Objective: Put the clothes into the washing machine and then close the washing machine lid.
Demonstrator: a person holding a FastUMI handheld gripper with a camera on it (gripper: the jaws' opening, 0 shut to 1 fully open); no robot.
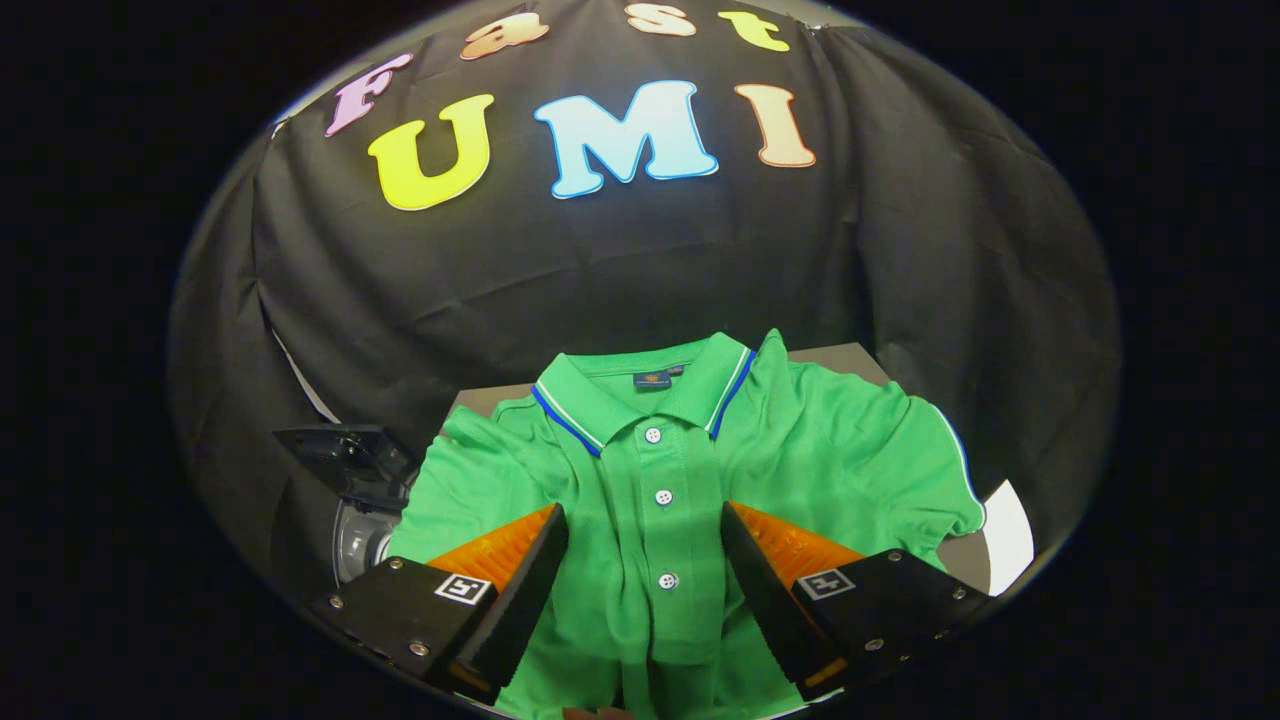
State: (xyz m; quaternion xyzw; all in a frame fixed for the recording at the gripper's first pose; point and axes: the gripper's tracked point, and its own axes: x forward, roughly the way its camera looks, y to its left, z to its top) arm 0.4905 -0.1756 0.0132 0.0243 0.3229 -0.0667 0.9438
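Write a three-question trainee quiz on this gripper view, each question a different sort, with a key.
1. True or false: the gripper is shut on the green polo shirt.
2. Which part of the shirt lies between the fingers? A) a sleeve B) the button placket C) the hem
3. Fill in: the grey washing machine sits beside the shirt's ____, past one finger.

Key:
1. False; the fingers stand apart, one each side of the placket.
2. B
3. sleeve

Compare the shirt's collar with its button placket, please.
The collar is folded open with blue and white edge stripes, beyond the fingers; the button placket is plain green with white buttons, running between the open hand-held gripper fingers. Both belong to the green polo shirt.
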